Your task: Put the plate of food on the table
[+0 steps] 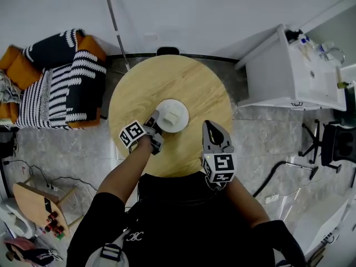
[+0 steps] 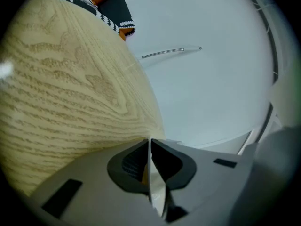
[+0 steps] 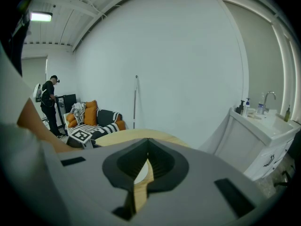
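Note:
A white plate [image 1: 181,105] with a pale square piece of food [image 1: 172,116] rests near the middle of the round wooden table [image 1: 167,77]. My left gripper [image 1: 154,121] is at the plate's left rim and shut on it. In the left gripper view the thin white plate rim [image 2: 156,192] shows edge-on, pinched between the jaws of my left gripper [image 2: 149,145], with the table top [image 2: 70,93] behind. My right gripper [image 1: 212,125] hovers over the table's near right part, shut and holding nothing. Through my right gripper [image 3: 148,141] a slice of plate [image 3: 139,172] and table shows.
A sofa with striped and orange cushions [image 1: 55,82] stands to the left. A white sink cabinet [image 1: 289,71] is at the right, and a black office chair [image 1: 328,143] sits beside it. A thin pole [image 1: 114,15] leans on the wall. A person [image 3: 49,102] stands far off.

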Action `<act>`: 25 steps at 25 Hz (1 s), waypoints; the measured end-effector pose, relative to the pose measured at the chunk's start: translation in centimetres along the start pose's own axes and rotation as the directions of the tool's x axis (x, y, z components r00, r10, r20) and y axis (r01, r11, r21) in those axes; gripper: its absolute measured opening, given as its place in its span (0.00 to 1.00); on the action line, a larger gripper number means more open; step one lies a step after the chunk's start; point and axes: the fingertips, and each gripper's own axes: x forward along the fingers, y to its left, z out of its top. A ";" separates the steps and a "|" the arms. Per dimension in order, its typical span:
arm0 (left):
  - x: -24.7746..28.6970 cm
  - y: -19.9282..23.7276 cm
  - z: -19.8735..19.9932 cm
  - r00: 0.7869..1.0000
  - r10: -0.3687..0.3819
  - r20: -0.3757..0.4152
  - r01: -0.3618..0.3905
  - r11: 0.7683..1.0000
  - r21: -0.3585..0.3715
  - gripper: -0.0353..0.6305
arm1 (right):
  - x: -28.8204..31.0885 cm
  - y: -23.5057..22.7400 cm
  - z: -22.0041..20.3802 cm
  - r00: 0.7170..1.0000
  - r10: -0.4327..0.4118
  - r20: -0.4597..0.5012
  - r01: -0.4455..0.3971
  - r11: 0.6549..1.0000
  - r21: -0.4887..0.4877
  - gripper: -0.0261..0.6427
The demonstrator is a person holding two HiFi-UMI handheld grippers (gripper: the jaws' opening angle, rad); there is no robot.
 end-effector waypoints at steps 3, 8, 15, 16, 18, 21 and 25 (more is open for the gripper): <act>0.3 0.3 -0.1 1.000 0.017 -0.005 -0.017 0.999 -0.045 0.09 | 0.0 -0.2 0.0 1.000 0.002 0.001 -0.002 1.000 0.005 0.05; 0.2 0.7 0.0 0.997 0.083 -0.003 -0.083 0.996 -0.039 0.09 | -0.1 -0.3 -0.3 1.000 0.000 0.001 0.000 1.000 0.016 0.05; -0.7 1.5 0.2 0.950 0.309 0.042 -0.311 0.945 0.100 0.14 | -0.6 -0.6 -0.4 1.000 0.000 0.018 0.000 0.999 0.040 0.05; -0.7 1.5 0.2 0.940 0.337 0.050 -0.341 0.932 0.124 0.15 | -0.7 -0.7 -0.4 1.000 0.001 0.021 -0.002 0.999 0.044 0.05; -0.7 1.4 0.4 0.923 0.379 0.068 -0.385 0.908 0.166 0.16 | -0.7 -0.9 -0.5 1.000 0.004 0.025 -0.005 0.999 0.051 0.05; -0.7 1.1 0.7 0.906 0.412 0.096 -0.423 0.878 0.224 0.24 | -0.8 -1.2 -0.6 0.999 0.005 0.032 -0.007 0.998 0.062 0.05; -1.3 0.5 2.0 0.875 0.439 0.203 -0.483 0.812 0.327 0.31 | -1.3 -2.1 -0.2 0.998 0.006 0.063 -0.011 0.997 0.078 0.05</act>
